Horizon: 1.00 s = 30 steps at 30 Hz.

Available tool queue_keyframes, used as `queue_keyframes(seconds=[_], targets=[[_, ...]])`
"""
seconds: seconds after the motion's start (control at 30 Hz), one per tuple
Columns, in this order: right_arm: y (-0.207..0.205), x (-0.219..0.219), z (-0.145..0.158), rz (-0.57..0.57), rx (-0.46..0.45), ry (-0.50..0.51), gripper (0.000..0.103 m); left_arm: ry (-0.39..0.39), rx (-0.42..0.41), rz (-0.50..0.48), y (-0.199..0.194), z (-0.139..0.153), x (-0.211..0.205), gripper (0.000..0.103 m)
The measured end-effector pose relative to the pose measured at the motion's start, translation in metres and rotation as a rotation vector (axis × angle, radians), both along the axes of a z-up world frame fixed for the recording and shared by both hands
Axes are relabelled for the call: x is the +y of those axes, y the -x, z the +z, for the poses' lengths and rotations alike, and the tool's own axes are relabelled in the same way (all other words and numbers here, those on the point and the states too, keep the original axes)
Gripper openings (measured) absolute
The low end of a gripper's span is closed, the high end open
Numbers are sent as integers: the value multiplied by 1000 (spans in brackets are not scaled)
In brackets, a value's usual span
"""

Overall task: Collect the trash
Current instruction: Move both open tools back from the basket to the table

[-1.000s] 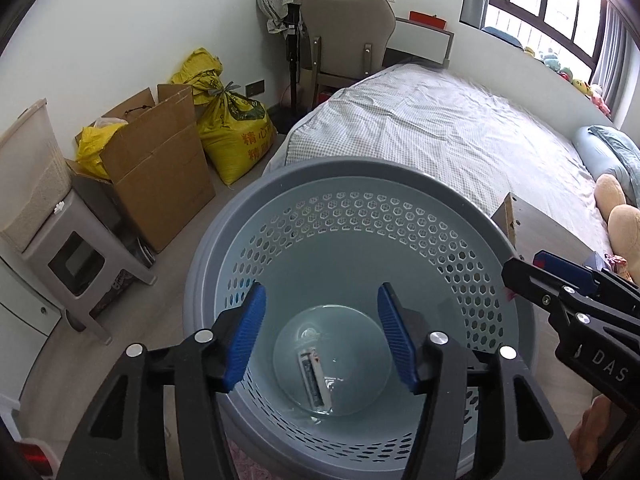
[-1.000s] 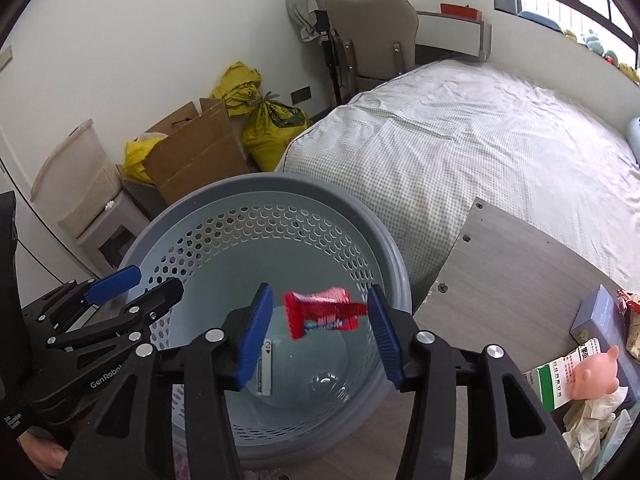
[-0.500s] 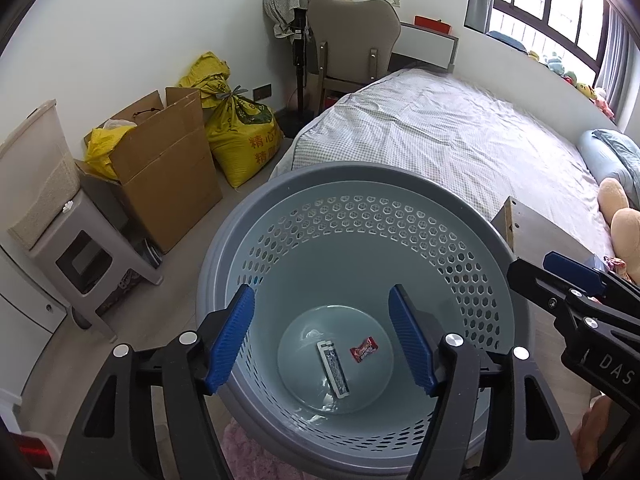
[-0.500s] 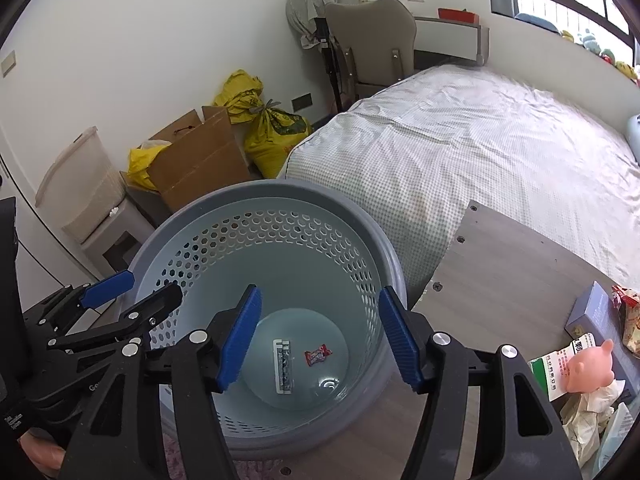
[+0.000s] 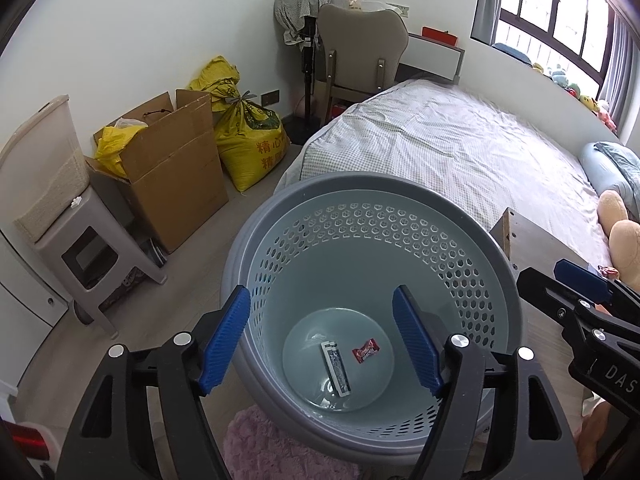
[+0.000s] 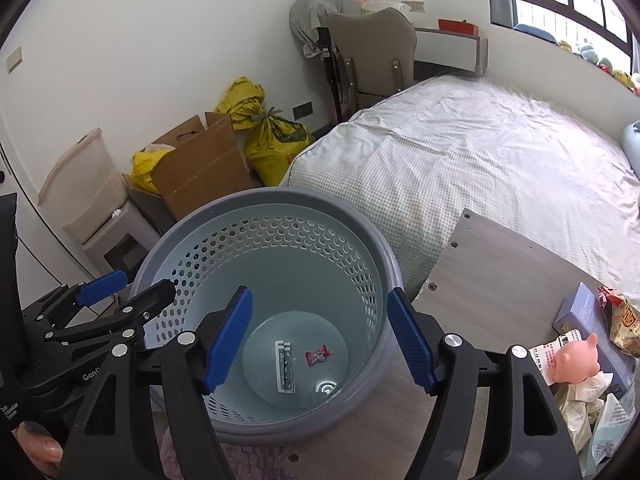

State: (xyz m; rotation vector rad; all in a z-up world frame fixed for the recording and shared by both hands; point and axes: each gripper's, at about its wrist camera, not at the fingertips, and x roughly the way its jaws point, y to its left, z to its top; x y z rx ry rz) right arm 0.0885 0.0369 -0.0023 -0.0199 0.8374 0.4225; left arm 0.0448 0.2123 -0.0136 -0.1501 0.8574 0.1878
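two wrappers [image 6: 319,355] in bin [image 6: 208,216] — bed [image 6: 480,152], box [image 6: 200,168] beyond.

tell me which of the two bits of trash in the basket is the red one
The small candy wrapper lying on the basket floor is red; the long flat strip beside it is white and grey.

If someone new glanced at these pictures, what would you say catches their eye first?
The big grey perforated basket fills the middle, with a red candy wrapper and a white strip lying apart on its bottom. Both blue-padded hand-held grippers, left hand-held gripper and right hand-held gripper, hang open and empty above it.
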Motion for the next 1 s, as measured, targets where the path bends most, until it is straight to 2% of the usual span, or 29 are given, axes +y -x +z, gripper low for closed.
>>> queue_keyframes(seconds=[0.5,1.0], targets=[[27,-24,13,-34,-32,-2,74,-4,-42,-33,29,19,-26,74],[68,-75,24,-117,-63,-1,79,-11,-69,-104,52,31,-70,76]])
